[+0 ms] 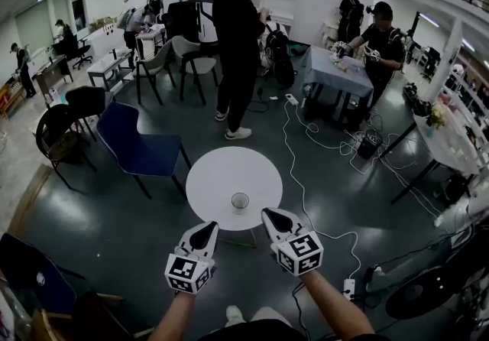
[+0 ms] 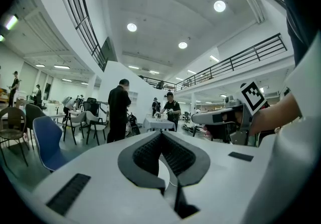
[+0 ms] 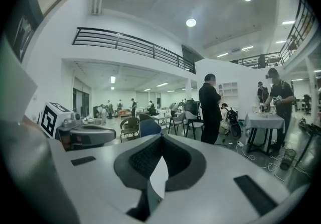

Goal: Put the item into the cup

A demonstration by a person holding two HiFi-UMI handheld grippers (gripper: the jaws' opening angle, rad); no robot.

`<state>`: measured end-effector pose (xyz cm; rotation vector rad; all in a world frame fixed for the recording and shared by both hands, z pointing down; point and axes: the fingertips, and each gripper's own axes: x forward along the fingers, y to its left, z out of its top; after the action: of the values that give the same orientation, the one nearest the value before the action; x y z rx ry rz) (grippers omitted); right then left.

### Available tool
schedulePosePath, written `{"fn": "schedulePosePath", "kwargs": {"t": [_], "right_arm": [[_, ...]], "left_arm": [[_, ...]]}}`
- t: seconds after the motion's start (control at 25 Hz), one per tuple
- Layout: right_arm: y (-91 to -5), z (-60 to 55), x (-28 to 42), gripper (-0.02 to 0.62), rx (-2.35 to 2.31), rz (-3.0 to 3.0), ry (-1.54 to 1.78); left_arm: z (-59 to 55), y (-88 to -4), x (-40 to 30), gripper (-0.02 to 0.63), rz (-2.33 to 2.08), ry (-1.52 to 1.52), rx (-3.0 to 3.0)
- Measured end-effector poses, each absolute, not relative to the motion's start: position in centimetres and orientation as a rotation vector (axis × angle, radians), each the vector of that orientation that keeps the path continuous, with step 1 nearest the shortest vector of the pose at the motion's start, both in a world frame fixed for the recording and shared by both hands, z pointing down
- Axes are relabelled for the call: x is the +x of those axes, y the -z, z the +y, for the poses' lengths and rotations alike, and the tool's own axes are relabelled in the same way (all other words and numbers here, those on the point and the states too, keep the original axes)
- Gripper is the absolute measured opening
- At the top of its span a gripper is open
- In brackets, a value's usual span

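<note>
1. The left gripper [image 1: 204, 235] is clenched. In the left gripper view its two black ribbed pads meet at the tips, and nothing is caught between them.
2. The right gripper [image 1: 276, 219] is likewise clenched and empty, with pad tips together and only pale background showing through the slot below them.
3. Both grippers are held side by side at the near edge of the round white table [image 1: 221, 167]. Both point roughly level and forward, with a gap between them.
4. The small transparent cup [image 1: 240, 202] stands upright on the table near its near rim, mouth up, long axis vertical. It lies ahead of the grippers and in line with the gap between them, touching neither.
5. Judged from the head view, the right gripper's tip is slightly nearer the small transparent cup than the left's. The cup sits forward and to the left of that tip, and forward and to the right of the left gripper's tip.
6. The item named in the task is in neither gripper, and the bare tabletop shows no loose object. Whether anything already lies inside the small transparent cup is too small to tell.
7. Judgement: with both grippers empty, no insertion can start from this pose. The item must be located first, or it is already in the cup.
</note>
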<state>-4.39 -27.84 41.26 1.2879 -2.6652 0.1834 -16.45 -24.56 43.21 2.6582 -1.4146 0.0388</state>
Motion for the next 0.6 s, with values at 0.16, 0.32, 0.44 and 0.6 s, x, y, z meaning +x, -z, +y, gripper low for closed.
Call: {"fn": "schedulePosePath", "kwargs": {"t": [0.16,0.32,0.44,0.6], "right_arm": [[-41.0,-27.8,-3.7,0.018,1.298,-2.666,-0.177],[-40.4,-27.1,-2.8,0.018,1.291,-2.676,-0.172],[-39.9,-26.0,-2.0,0.018,1.291,-2.69,-0.171],[-39.3,-24.5,-0.7,0.018,1.278,-2.712,-0.169]], "left_arm": [[-24.8,-42.6,-15.9,0.015,-1.41,-0.034,2.681],[-24.6,-41.5,-15.0,0.015,-1.422,-0.026,2.692],[-23.8,-41.2,-14.1,0.015,-1.421,-0.023,2.692],[-22.2,-40.9,-12.4,0.015,-1.426,-0.054,2.71]]}}
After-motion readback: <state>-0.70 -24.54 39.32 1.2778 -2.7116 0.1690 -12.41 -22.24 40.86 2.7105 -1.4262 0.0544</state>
